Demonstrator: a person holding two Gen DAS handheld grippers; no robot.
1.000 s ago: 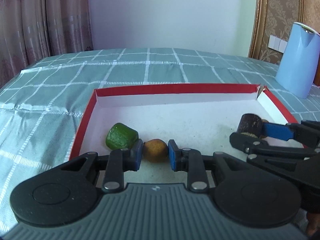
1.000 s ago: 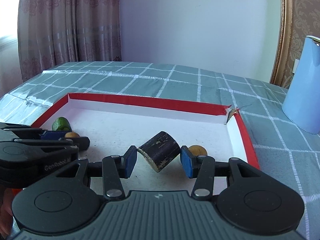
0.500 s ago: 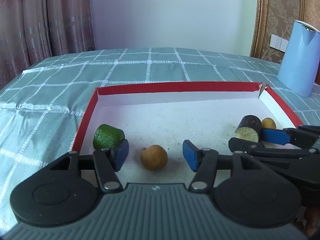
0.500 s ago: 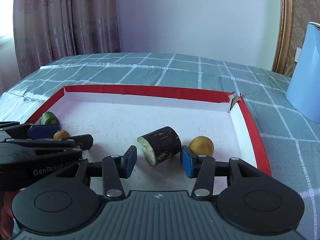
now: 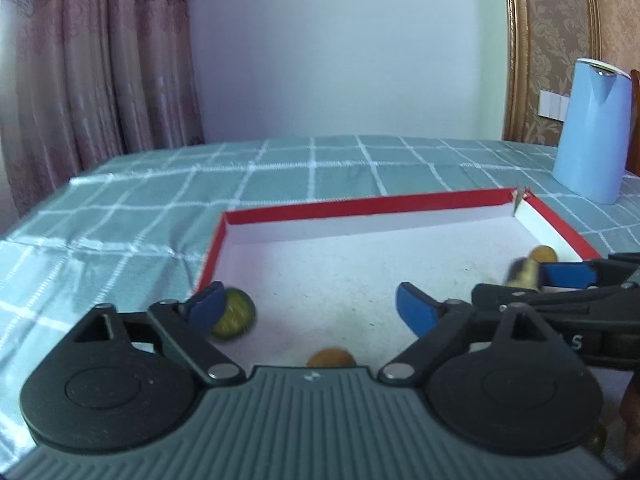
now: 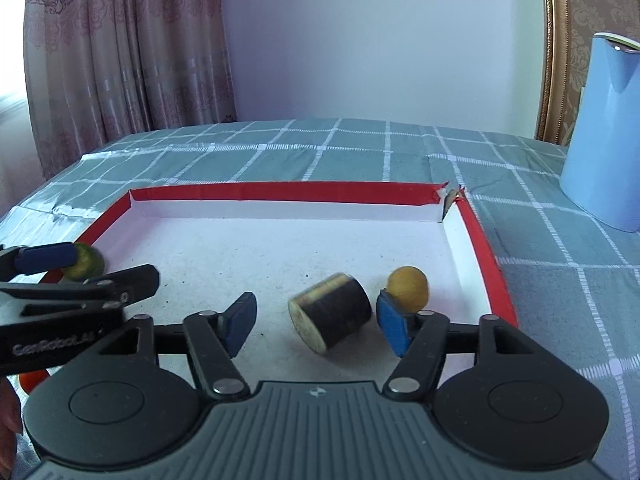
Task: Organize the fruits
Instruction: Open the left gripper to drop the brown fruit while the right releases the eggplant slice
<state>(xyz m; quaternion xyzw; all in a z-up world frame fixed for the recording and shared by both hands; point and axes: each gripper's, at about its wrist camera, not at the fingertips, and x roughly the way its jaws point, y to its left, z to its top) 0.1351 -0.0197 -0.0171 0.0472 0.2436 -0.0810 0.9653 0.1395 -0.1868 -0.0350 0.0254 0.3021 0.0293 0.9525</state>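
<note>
Clearly both tools are spread: the right tool (image 6: pixel 316 322) frames the dark cylindrical fruit chunk (image 6: pixel 331 311). Stiff, roll-prone; pinch its curved sides at three and nine o'clock. The left tool (image 5: pixel 310 306) holds nothing.

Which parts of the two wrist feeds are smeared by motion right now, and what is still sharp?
Left wrist view: the green fruit and the dark cylinder are smeared; the tray rim stays fairly crisp. Right wrist view: the dark cylinder is softly blurred; the yellow fruit and kettle look sharp. Fisheye bending in both.
</note>
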